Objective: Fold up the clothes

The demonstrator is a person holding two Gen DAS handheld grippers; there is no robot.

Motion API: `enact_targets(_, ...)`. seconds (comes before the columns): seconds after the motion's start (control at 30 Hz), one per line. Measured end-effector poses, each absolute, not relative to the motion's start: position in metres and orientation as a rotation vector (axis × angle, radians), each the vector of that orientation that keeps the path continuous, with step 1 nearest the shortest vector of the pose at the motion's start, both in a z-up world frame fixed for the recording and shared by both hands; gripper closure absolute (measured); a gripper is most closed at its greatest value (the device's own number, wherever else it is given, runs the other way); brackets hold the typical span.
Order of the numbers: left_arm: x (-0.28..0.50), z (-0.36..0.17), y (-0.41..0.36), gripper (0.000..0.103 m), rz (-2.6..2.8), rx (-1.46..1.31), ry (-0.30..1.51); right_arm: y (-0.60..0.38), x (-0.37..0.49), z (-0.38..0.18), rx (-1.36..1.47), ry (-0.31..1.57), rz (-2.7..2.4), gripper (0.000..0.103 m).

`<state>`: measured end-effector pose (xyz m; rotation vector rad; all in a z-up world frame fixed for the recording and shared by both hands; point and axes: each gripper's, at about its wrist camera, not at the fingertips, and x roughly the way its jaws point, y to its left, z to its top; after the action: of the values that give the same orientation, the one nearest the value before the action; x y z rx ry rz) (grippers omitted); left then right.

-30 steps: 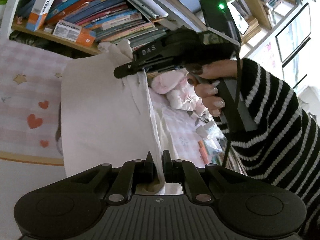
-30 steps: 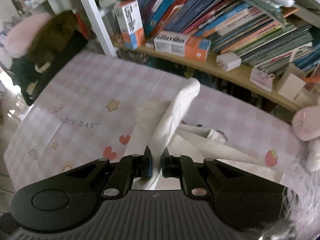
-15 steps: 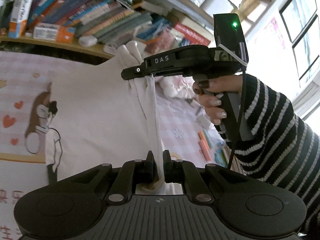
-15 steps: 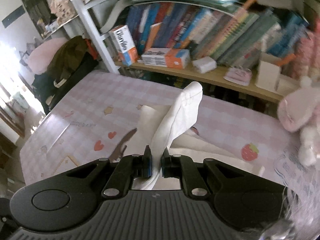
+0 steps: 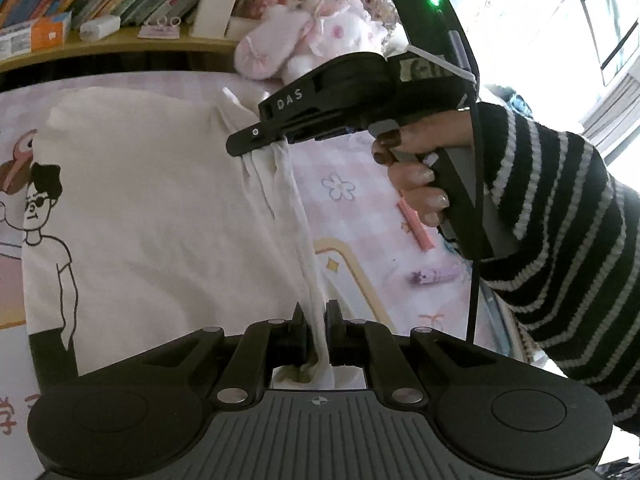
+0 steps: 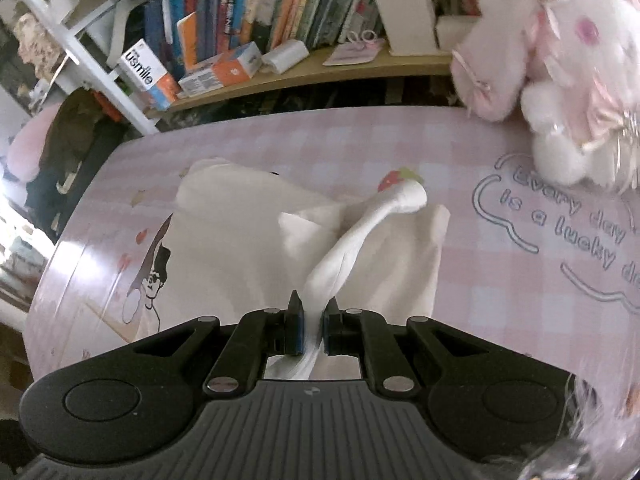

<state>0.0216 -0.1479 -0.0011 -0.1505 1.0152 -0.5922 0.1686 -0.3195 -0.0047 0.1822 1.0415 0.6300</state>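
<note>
A white T-shirt (image 5: pixel 152 200) with a cartoon figure print lies spread over the pink checked table cover (image 5: pixel 360 184). My left gripper (image 5: pixel 315 314) is shut on one edge of the shirt. My right gripper (image 5: pixel 256 144) shows in the left wrist view, shut on the same edge farther along, so the edge is stretched taut between the two. In the right wrist view my right gripper (image 6: pixel 313 308) pinches a bunched strip of the T-shirt (image 6: pixel 240 240), which rises from the cover.
A pink plush toy (image 5: pixel 304 36) sits at the back of the table and shows in the right wrist view (image 6: pixel 560 56). A shelf with books and boxes (image 6: pixel 248 20) runs behind. A pink pen (image 5: pixel 416 228) and small items lie on the cover at right.
Both grippers have carried the held shirt edge down and to the right. The shirt now lies spread on the cover with its print showing, instead of hanging raised.
</note>
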Motion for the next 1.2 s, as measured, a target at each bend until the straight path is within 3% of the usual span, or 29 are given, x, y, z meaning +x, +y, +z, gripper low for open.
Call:
enact_targets(0.27,0.016,0.020,-0.144,0.094,-0.570,-0.196,0.958,-0.315,0.168,0.025,0.181,0.944,0.710,0.095)
enact_targets(0.3,0.016,0.016,-0.146,0.092,-0.569,-0.193,0.963,-0.316,0.171,0.022,0.175,0.960,0.695,0.095)
enact_targets(0.37,0.021,0.006,-0.150,0.077,-0.588,-0.225,0.995,-0.317,0.177,0.005,0.163,1.006,0.642,0.095)
enact_targets(0.43,0.020,-0.001,-0.147,0.071,-0.615,-0.280,1.030,-0.319,0.181,-0.017,0.181,1.056,0.574,0.094)
enact_targets(0.57,0.013,0.001,-0.125,0.063,-0.624,-0.329,1.015,-0.331,0.173,-0.033,0.245,1.061,0.499,0.080)
enact_targets(0.6,0.012,0.002,-0.120,0.062,-0.626,-0.341,1.011,-0.335,0.169,-0.031,0.259,1.054,0.488,0.075)
enact_targets(0.9,0.002,-0.030,-0.031,0.064,-0.313,-0.263,1.017,-0.380,0.074,0.001,0.295,0.993,0.513,0.073)
enact_targets(1.2,0.003,-0.041,-0.015,0.063,-0.363,-0.236,1.042,-0.367,-0.024,0.015,0.269,0.996,0.392,0.073)
